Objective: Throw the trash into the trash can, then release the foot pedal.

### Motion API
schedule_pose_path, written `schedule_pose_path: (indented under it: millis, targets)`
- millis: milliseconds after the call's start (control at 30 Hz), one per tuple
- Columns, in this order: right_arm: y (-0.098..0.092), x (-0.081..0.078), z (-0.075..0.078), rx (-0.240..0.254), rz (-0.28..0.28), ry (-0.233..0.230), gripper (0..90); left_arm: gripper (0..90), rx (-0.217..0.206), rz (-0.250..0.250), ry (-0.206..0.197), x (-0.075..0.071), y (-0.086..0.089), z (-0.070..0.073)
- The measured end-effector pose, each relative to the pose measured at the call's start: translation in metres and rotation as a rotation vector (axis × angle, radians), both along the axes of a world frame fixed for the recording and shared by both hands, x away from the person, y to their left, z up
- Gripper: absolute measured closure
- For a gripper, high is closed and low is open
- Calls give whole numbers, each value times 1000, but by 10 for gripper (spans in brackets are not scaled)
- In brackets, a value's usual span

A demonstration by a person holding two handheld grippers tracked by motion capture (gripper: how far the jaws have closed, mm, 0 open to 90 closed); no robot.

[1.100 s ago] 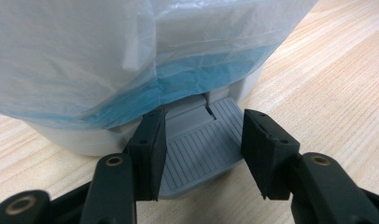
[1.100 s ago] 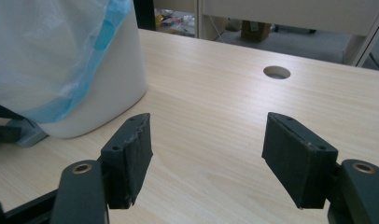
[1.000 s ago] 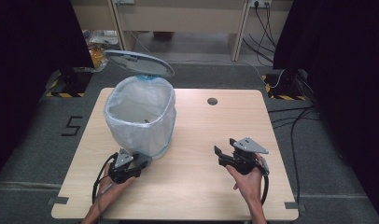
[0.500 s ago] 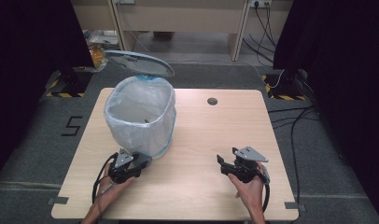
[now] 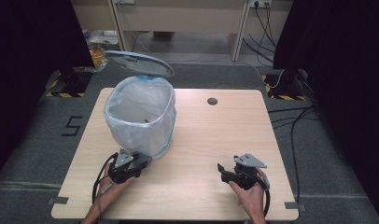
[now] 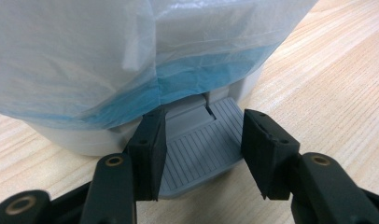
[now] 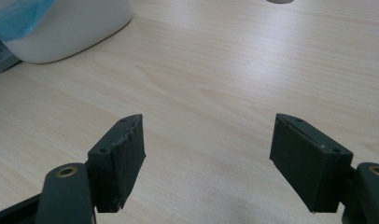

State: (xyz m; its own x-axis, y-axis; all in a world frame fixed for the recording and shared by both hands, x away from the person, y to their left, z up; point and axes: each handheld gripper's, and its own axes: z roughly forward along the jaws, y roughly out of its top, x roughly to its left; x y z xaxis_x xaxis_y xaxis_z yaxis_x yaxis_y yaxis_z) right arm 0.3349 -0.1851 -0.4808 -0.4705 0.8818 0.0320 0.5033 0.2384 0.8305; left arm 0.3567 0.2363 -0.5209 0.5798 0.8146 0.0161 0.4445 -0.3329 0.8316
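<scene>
Lower now, the right tongs (image 5: 221, 169) have just been opening on nothing, while the left tongs (image 6: 204, 156) straddle the bin's pedal (image 6: 202, 149), lid (image 5: 138, 63) up.

Left gripper (image 5: 143, 162) low, jaws narrow; right gripper (image 5: 221, 168) low, jaws just opening, empty.

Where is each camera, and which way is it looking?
High view: above the table, looking forward and down at the lined bin; both hands and forearms show.
Left gripper view: on the left gripper, facing the bin's grey pedal, which lies between its two black jaws.
Right gripper view: on the right gripper, facing bare tabletop; its jaws stand apart.
Shared: all three see the bin and table.
</scene>
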Motion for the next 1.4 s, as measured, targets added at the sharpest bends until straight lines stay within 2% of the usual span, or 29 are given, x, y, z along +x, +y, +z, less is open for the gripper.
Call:
schedule_pose_path:
  millis: [100, 633, 867, 1167, 1233, 1400]
  targets:
    - [-1, -2, -2, -15, 0, 5, 261, 500, 1, 0, 0, 0, 0, 0]
    - [-4, -11, -15, -21, 4, 50, 262, 500, 0, 0, 0, 0, 0, 0]
    - [-3, -11, -22, -51, 18, 82, 253, 500, 0, -2, 0, 0, 1, 0]
    - [-1, -10, -34, -91, 6, 149, 221, 499, -2, -4, -6, 0, 0, 0]
    - [1, -10, -36, -110, 8, 131, 208, 498, -4, -5, -6, 0, 1, 0]
    - [2, -9, -37, -111, 11, 129, 184, 496, -5, -8, -4, 0, 1, 1]
